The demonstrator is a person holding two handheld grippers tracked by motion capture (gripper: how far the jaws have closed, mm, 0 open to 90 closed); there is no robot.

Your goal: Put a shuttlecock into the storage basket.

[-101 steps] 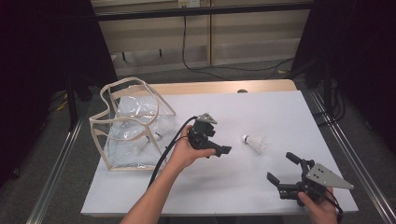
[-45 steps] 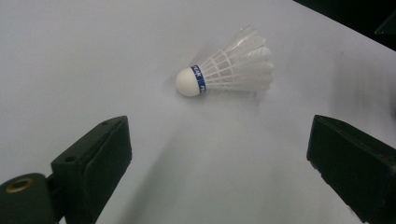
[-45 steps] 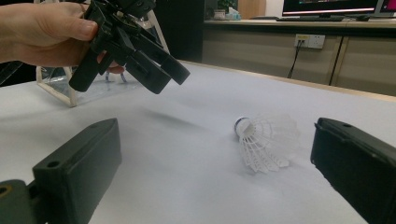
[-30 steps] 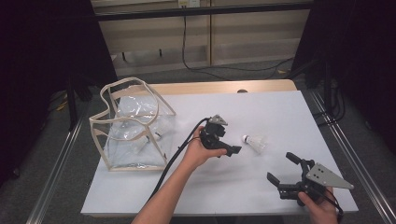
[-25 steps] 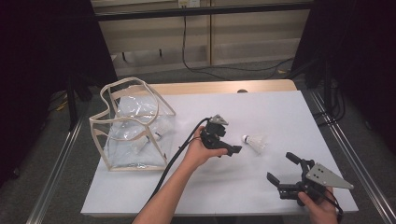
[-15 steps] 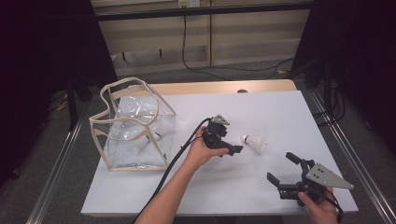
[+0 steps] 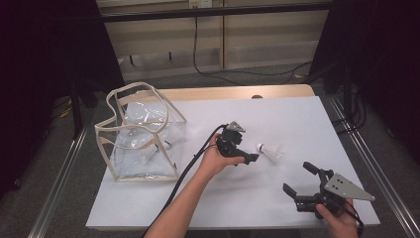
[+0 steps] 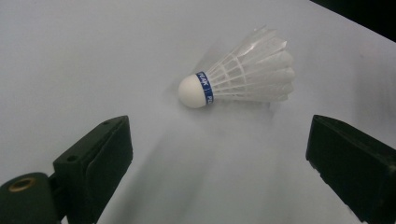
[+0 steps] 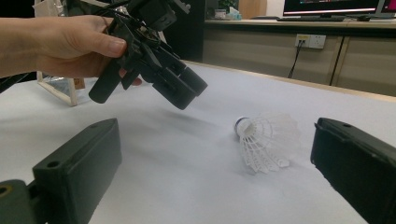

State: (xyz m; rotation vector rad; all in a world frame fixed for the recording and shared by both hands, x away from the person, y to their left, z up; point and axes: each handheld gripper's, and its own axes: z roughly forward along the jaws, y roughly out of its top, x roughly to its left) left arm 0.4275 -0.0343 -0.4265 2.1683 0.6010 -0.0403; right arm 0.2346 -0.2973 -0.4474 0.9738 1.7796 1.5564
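Note:
A white shuttlecock (image 7: 269,151) with a blue band lies on its side on the white table (image 7: 297,119), right of centre. My left gripper (image 7: 246,155) hovers just left of it, jaws wide open and angled down at it. In the left gripper view the shuttlecock (image 8: 240,79) lies ahead of the open gripper (image 8: 219,154), its cork tip toward the jaws, nothing between them. My right gripper (image 7: 299,180) rests open near the table's front right corner. The right gripper view shows the shuttlecock (image 9: 266,140) and the left gripper (image 9: 184,88) beyond its own open jaws.
A clear plastic bag (image 7: 141,134) with cream edging stands open on the table's left part, with small items inside. The left gripper's black cable (image 7: 185,173) trails along the forearm toward the front edge. A metal frame (image 7: 369,158) borders the table's sides.
My left gripper has moved right from the table's middle toward the shuttlecock and now hovers close beside it. The right gripper and the shuttlecock have stayed still.

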